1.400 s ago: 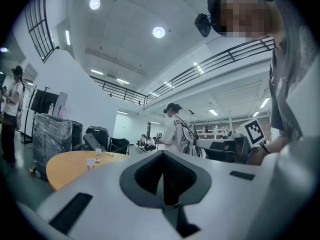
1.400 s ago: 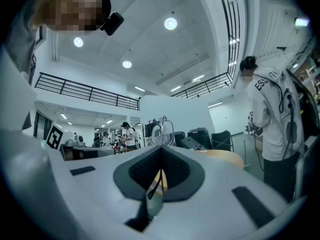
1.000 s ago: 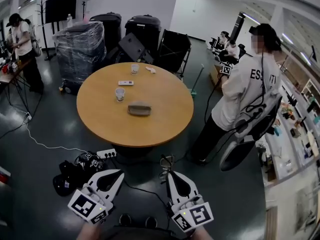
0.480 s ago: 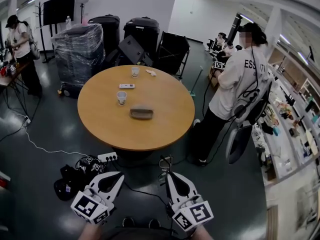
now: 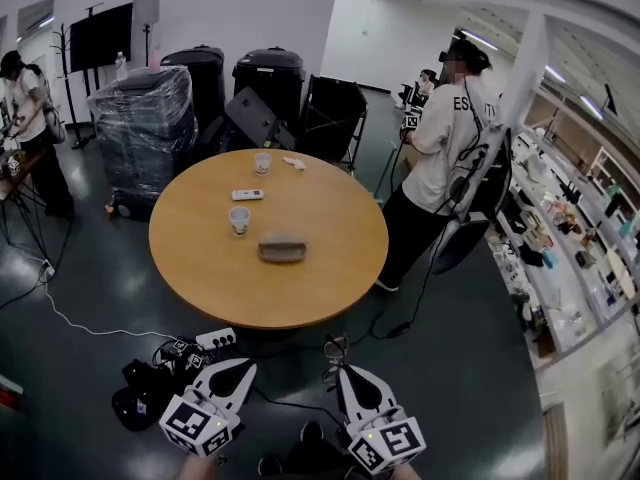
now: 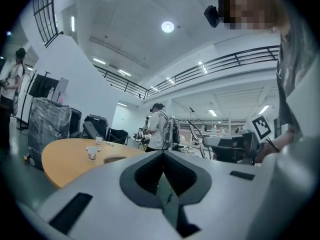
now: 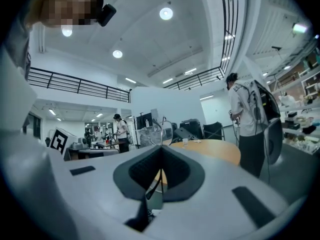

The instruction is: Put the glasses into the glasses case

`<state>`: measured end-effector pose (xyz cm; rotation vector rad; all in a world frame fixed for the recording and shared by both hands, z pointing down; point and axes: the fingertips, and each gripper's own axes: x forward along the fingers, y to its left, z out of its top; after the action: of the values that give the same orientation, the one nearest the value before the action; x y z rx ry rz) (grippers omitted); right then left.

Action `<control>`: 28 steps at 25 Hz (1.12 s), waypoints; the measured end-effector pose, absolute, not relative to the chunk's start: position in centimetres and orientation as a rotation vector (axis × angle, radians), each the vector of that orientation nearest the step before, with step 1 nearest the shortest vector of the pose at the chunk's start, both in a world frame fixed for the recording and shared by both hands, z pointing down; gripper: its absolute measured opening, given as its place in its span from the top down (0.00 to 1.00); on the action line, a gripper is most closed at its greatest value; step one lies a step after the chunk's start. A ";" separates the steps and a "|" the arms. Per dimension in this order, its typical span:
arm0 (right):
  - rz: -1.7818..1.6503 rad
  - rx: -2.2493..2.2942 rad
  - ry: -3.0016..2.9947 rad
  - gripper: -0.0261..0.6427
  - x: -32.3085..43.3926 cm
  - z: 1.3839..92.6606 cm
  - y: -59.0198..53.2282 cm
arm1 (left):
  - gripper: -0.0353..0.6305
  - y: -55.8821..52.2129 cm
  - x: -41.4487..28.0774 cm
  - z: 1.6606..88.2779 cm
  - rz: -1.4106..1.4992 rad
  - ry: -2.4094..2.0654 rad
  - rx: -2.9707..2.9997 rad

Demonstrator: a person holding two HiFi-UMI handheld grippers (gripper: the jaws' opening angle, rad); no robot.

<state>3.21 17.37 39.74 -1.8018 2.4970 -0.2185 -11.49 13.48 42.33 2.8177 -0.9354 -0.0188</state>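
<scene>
Glasses [image 5: 335,349] pinched in right tool [image 5: 346,371], left tool [image 5: 249,365] closed, before round wooden table [image 5: 325,268] bearing case [image 5: 281,248].

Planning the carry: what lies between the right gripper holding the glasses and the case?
Head view: between the right gripper, with the glasses, and the case lie only dark floor, then the table's near rim and bare top.

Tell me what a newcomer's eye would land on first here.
The round wooden table fills the middle of the head view, with a grey glasses case lying near its centre. At the bottom, the right gripper is shut on a pair of glasses, beside the left gripper, shut and empty. A person in a white T-shirt stands at the table's right.
</scene>
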 end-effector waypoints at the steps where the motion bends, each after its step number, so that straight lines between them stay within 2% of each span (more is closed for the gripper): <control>1: -0.220 -1.807 2.504 0.98 3.5 40.0 16.8 | 0.94 13.0 -11.0 42.6 -0.013 -0.929 2.817; 20: -0.210 -1.681 2.639 0.98 11.0 41.6 -1.5 | 0.94 -2.5 -3.7 43.4 -0.012 -1.065 2.793; 28: -0.165 -1.641 2.737 0.98 13.5 43.1 -6.3 | 0.94 -6.0 -2.9 46.1 0.073 -1.173 2.730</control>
<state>13.47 -6.34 43.08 -1.6409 2.7374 -0.1648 -2.92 -6.02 46.08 2.7303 -1.1731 0.0729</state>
